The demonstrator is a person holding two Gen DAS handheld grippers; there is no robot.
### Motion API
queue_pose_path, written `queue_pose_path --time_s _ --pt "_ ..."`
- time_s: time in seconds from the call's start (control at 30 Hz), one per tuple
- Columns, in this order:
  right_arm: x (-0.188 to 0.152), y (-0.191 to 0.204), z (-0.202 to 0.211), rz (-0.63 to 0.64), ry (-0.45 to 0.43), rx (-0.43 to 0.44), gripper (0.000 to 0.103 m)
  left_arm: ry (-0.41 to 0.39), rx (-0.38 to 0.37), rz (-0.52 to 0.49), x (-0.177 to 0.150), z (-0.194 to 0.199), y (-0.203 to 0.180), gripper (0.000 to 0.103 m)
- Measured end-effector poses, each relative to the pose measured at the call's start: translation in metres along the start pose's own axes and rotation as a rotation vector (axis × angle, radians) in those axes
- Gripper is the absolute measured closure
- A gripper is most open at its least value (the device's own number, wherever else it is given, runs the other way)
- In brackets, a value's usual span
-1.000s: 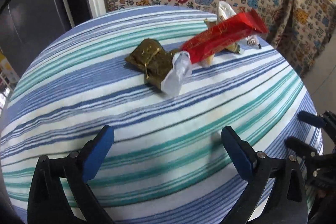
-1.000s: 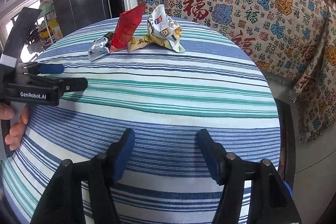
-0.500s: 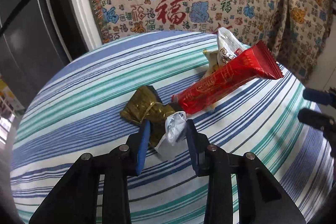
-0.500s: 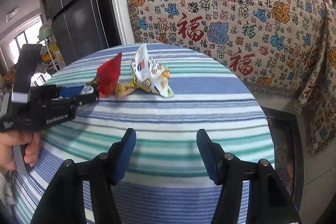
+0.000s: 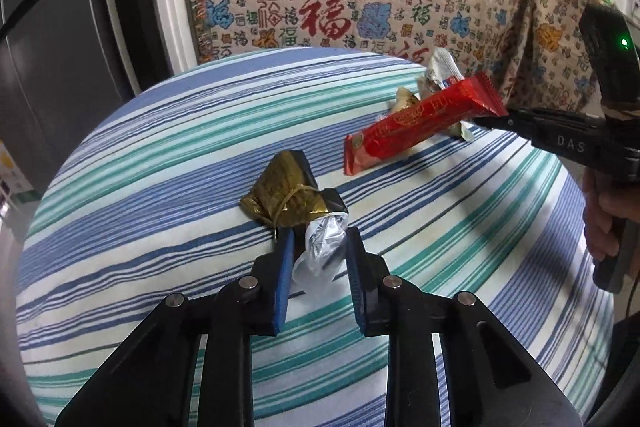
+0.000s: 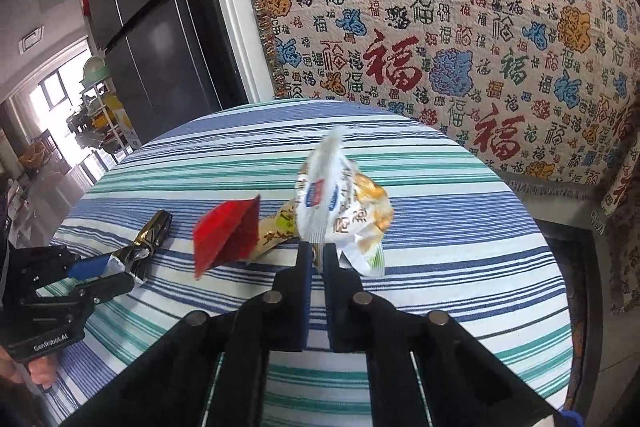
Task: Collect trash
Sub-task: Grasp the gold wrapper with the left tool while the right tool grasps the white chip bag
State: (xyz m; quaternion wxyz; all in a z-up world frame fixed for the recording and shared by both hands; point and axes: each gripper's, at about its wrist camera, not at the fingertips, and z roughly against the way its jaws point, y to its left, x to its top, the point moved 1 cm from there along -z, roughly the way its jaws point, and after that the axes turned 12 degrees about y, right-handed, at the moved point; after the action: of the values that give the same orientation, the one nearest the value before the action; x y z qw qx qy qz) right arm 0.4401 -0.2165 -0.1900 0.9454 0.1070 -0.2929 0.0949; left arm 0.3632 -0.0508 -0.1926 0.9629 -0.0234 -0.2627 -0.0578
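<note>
- Left wrist view: the left gripper (image 5: pixel 318 247) has just been closing its fingers, and the crumpled silver end of a gold foil wrapper (image 5: pixel 286 197) now sits between the blue pads, which press on it. The gold part lies on the striped bench (image 5: pixel 160 187), just past the fingertips.
- Beyond the fingers and to the right, a red wrapper (image 5: pixel 420 123) with gold print lies tilted; its writing is too small to read.
- At the right edge, the other tool's black body shows the letters "DAS".
- Right wrist view: the right gripper (image 6: pixel 316 255) has its fingers closed, pinching the lower edge of a white and orange snack bag (image 6: pixel 344 203). This bag stands up just ahead of the fingertips. It carries a blue label and Chinese characters, blurred.
- Left of these fingers, the left tool reads "GenRobot.AI".
- Behind the bench hangs a patterned blanket (image 6: pixel 460 39) with the character "福" repeated in red.
</note>
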Motion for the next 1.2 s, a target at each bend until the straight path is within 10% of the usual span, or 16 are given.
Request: queue_pose_path --time_s 0.47,0.6,1.2 --pt "-0.106 0.005 0.061 0.12 0.197 0.05 0.096 0.06 -0.059 -0.011 -0.063 0.031 -0.017 0.073" --pt "-0.119 -0.001 0.068 0.102 0.18 -0.018 0.026 0.101 -0.069 0.032 -0.081 0.026 -0.015 0.017" --pt "-0.068 0.015 0.03 0.135 0.101 -0.143 0.026 0.085 -0.057 0.135 -0.034 -0.003 -0.017 0.009"
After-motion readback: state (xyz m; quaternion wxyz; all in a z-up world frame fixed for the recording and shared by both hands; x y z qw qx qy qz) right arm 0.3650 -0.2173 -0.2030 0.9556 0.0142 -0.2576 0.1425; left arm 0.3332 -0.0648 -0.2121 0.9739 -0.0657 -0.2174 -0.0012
